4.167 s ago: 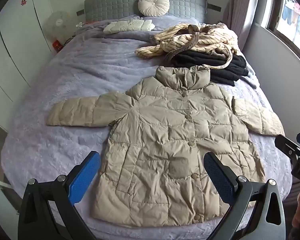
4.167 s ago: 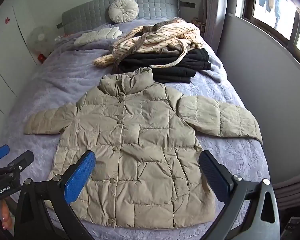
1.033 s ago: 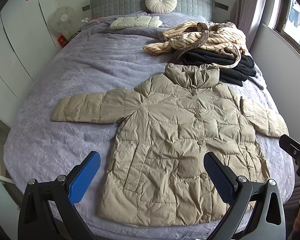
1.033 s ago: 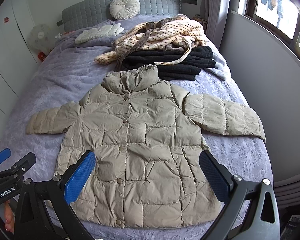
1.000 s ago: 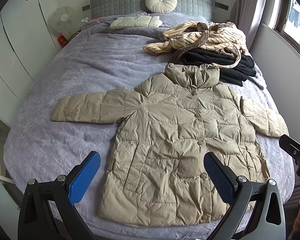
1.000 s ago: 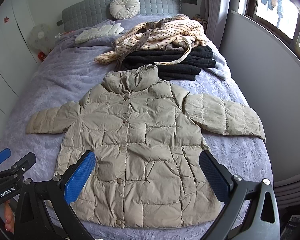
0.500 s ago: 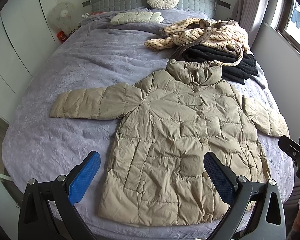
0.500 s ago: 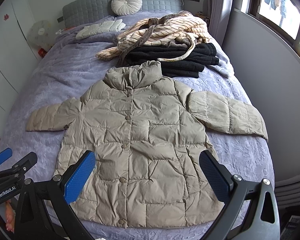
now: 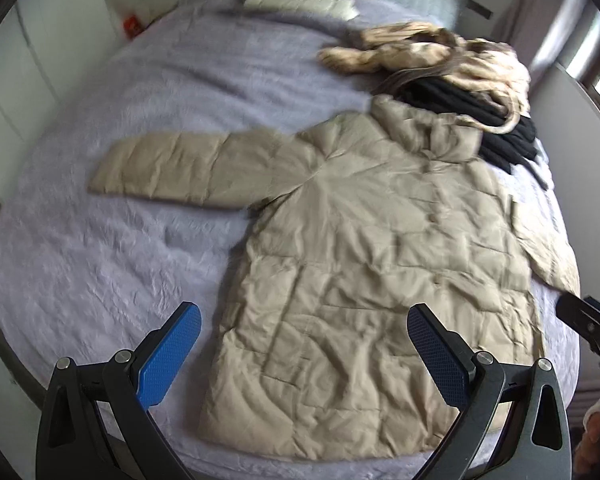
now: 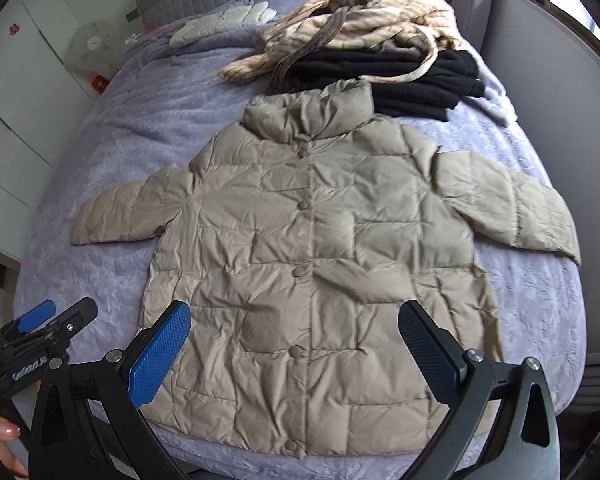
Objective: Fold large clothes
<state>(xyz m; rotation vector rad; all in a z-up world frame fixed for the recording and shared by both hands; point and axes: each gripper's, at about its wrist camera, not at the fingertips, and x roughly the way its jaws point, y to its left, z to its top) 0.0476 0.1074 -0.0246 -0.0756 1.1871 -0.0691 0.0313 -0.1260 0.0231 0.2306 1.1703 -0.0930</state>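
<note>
Item: our left gripper (image 9: 304, 344), blue pads spread wide with nothing between them, hanging over the lower left half of the coat; our right gripper (image 10: 296, 342), jaws likewise wide apart and empty, poised above the hem near the lowest buttons. Item: one beige puffer coat (image 10: 312, 264), buttoned, front up, collar toward the headboard, both sleeves laid straight out to the sides on the lilac bedspread (image 10: 140, 128). Item: beyond the collar, a striped cream garment (image 10: 360, 16) heaped on folded black clothes (image 10: 400, 76) (these touch or nearly touch the collar; we cannot tell which). Step in hand, as we judge it: the approach, no fold yet made. The next move calls for taking a sleeve by its cuff, probably the left sleeve (image 9: 172, 168), and bringing it across the chest without dragging the body askew. Against the frames half a second back: our left view has swung leftward and lower and is blurred with motion, the left sleeve sitting nearer its centre; the right view has crept a little closer; the coat itself lies unchanged.
</note>
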